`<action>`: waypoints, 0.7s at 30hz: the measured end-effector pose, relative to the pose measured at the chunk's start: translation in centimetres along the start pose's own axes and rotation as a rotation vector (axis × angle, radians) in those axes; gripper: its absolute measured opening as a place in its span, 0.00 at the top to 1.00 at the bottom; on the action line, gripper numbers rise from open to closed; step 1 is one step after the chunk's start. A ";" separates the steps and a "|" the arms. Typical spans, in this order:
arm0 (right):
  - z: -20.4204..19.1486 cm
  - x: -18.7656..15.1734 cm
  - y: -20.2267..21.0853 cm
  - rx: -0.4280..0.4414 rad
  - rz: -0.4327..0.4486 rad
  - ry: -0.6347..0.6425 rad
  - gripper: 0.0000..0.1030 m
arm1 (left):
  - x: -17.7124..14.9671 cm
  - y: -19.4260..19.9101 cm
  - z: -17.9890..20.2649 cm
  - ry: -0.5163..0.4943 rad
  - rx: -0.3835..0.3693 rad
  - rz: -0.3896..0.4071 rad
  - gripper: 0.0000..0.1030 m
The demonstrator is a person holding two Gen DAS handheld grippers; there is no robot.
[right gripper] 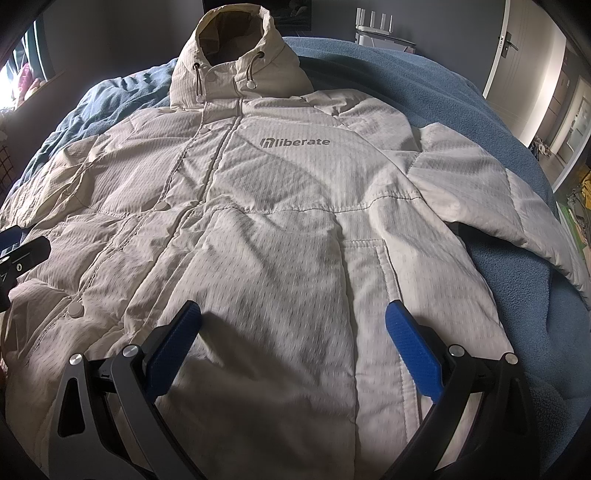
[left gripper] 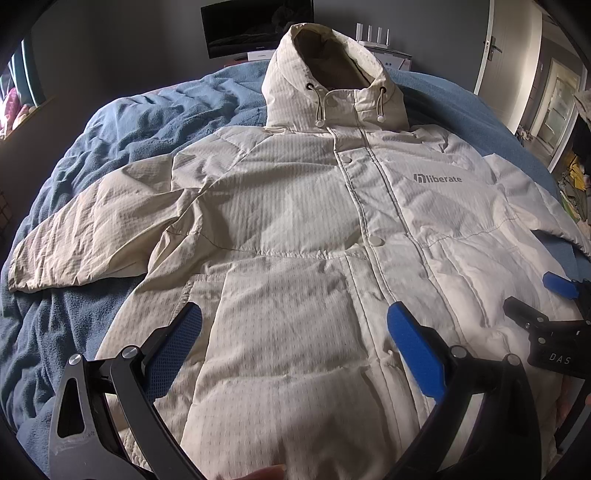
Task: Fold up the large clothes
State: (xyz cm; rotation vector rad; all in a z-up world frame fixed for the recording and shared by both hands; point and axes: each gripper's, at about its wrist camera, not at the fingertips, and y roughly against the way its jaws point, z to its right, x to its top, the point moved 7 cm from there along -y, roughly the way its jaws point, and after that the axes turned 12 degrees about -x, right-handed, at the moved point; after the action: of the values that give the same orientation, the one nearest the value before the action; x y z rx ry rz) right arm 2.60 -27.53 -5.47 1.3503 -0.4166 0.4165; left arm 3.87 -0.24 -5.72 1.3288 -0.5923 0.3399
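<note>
A big cream hooded jacket [left gripper: 295,229] is lying face up and spread flat on a bed covered with a rumpled blue blanket [left gripper: 122,122]. Its hood [left gripper: 325,74] is pointing to the far end of the bed, and its hem is lying at the near edge. The front is snapped closed, and a grey "liberate" logo [right gripper: 295,142] is showing on the chest, right of the placket. One sleeve [left gripper: 85,236] is stretching out to the left over the blanket, and the other sleeve [right gripper: 498,199] is reaching out to the right; both are lying unfolded.

The left gripper [left gripper: 295,347] is hanging over the near left part of the jacket, tilted down toward it. Its blue-padded jaws are standing wide apart with nothing between them but the fabric below, and they are not pinching it. The right gripper [right gripper: 293,343] is hovering over the near right part, just right of the placket, and is also angled down. Its jaws are gaping just as wide and gripping nothing. From the left gripper's camera, the right gripper is showing at the right edge, just above the cloth.

Beyond the far end of the bed, a dark monitor [left gripper: 258,26] and a white router [left gripper: 373,37] are standing against a grey wall. A white door [left gripper: 491,48] is standing far right.
</note>
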 end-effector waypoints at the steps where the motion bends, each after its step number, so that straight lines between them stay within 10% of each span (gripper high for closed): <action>1: 0.0 0.0 0.0 0.000 0.000 0.000 0.07 | 0.0 0.0 0.1 0.000 0.000 0.000 0.06; 21: 0.0 0.0 0.0 0.000 -0.001 0.000 0.07 | 0.1 -0.1 -0.2 0.005 -0.004 -0.003 0.06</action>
State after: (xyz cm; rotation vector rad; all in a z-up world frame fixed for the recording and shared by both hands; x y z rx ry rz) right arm 2.62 -27.50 -5.52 1.3500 -0.4160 0.4161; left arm 4.11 -0.06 -5.79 1.3245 -0.5868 0.3389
